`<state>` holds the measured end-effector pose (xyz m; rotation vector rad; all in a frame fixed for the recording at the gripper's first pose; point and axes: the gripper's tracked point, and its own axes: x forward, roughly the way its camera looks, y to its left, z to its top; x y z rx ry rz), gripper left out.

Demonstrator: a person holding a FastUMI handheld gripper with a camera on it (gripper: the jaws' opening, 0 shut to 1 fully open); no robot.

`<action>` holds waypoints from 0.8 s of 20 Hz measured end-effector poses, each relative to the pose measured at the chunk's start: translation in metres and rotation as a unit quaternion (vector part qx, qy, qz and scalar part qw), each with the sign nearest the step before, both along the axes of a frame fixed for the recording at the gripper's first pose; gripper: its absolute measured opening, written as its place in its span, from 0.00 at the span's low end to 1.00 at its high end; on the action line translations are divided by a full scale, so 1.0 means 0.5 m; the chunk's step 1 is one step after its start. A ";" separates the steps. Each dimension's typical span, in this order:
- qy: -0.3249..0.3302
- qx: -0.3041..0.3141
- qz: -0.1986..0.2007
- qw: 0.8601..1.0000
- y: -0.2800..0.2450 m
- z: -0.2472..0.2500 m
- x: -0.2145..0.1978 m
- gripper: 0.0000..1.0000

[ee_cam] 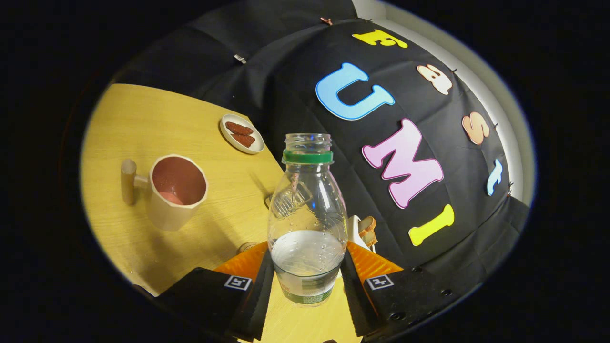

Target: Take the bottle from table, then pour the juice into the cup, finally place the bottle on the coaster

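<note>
A clear plastic bottle [306, 209] with a green neck ring and no cap stands between my fingers, its lower part holding clear liquid. My gripper [307, 281] is shut on it, one finger pressing each side of the bottle near its base. A beige cup [174, 193] with a pink inside and a side handle sits on the wooden table [143, 124], beyond my fingers and to the left of the bottle. Something pale lies in the cup's bottom. I cannot tell whether the bottle's base touches the table.
A small white plate [242, 134] with two reddish-brown pieces lies farther back, near the table's far edge. A white and brown object [363, 231] sits just behind the bottle on the right. The black cloth wall rises right behind the table.
</note>
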<state>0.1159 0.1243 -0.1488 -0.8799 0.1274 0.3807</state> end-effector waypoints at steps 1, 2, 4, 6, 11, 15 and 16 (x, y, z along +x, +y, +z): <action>-0.003 -0.010 0.006 1.000 0.006 0.000 -0.002 0.72; -0.007 -0.020 0.014 1.000 0.014 -0.001 -0.007 0.72; -0.019 -0.044 0.029 0.998 0.028 -0.003 -0.012 0.72; -0.027 -0.067 0.040 0.997 0.039 -0.009 -0.014 0.72; -0.036 -0.105 0.073 0.991 0.074 -0.031 -0.026 0.72; -0.049 -0.140 0.091 0.985 0.089 -0.048 -0.020 0.72; -0.050 -0.148 0.094 0.983 0.092 -0.052 -0.018 0.72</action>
